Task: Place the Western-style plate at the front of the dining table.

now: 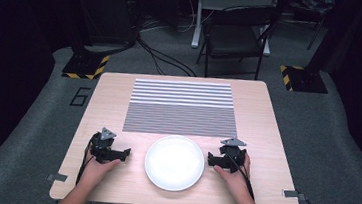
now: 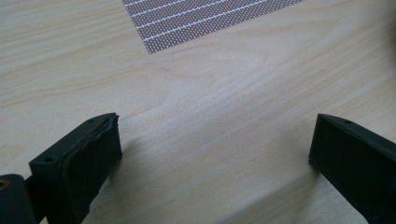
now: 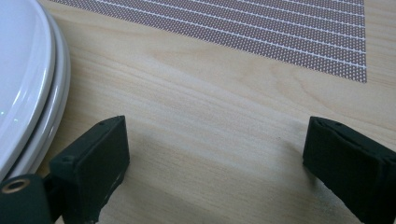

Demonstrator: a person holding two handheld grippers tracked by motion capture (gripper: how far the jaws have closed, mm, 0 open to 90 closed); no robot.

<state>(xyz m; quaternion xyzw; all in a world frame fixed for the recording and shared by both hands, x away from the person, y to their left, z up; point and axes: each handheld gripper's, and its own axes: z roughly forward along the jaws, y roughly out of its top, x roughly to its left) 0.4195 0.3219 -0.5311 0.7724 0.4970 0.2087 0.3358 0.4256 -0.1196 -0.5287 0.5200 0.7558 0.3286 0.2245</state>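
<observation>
Both tongs rest on the bench, the left tongs and right tongs flanking the white plate, each gaping wide, holding nothing.

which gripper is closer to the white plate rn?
Right, slightly. The right gripper sits just off the white plate's right rim; the left gripper lies off its left rim with a wider strip of table between. Both open, touching nothing.
</observation>
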